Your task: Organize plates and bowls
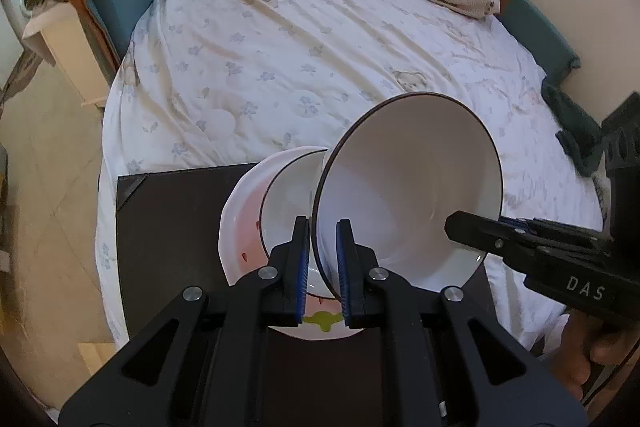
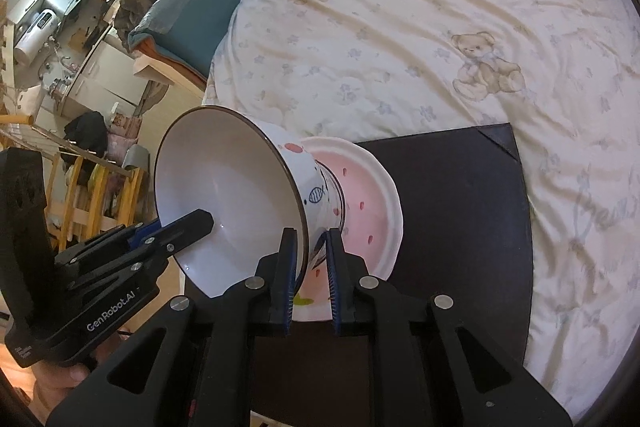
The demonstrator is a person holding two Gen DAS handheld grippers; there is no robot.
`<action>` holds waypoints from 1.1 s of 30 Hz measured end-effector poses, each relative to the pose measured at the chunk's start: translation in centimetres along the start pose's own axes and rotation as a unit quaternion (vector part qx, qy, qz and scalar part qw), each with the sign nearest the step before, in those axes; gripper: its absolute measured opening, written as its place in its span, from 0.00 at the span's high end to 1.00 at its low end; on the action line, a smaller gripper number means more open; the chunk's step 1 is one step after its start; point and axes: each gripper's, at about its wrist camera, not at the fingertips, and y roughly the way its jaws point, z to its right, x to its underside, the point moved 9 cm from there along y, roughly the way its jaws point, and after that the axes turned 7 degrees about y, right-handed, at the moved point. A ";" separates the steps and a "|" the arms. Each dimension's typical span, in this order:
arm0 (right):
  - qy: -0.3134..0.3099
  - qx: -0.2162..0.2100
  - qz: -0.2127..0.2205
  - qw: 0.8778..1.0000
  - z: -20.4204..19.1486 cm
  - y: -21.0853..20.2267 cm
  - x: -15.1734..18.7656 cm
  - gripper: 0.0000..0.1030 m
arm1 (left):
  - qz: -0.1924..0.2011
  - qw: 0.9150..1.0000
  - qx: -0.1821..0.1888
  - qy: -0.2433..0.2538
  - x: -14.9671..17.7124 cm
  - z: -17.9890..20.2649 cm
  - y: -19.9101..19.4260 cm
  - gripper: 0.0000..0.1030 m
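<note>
- Because both grippers pinch opposite sides of one rim, the big bowl (image 1: 408, 187) hangs tipped on edge, seemingly to steady it for nesting.
- Left gripper (image 1: 323, 239) is clamped on the rim's near edge; right gripper (image 2: 311, 247) likewise grips the rim.
- Just beyond the fingers, a smaller bowl (image 1: 288, 195) sits on a pink plate (image 2: 360, 195).
- Dark board (image 2: 460, 227) beneath has bare room rightward; its edges meet soft bedding (image 1: 280, 47).

My left black two-finger gripper (image 1: 323, 259) and my right black two-finger gripper (image 2: 311, 267) each pinch the white dark-rimmed ceramic bowl (image 1: 408, 195) at opposite rim edges, 2 blue-padded jaws apiece.
</note>
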 end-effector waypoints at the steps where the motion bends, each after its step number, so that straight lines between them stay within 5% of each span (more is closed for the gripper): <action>1: 0.001 -0.004 0.002 1.000 -0.1 0.0 -0.1 0.84 | -0.001 1.000 0.002 -0.004 0.0 -0.2 0.1 0.90; 20: 0.034 -0.006 -0.050 0.998 0.2 4.0 0.6 0.83 | -0.057 0.998 -0.012 -0.039 1.5 -2.6 3.4 0.90; 33: 0.063 -0.024 -0.050 0.997 0.6 4.2 0.2 0.81 | -0.059 0.997 -0.014 -0.047 1.8 -3.1 3.6 0.87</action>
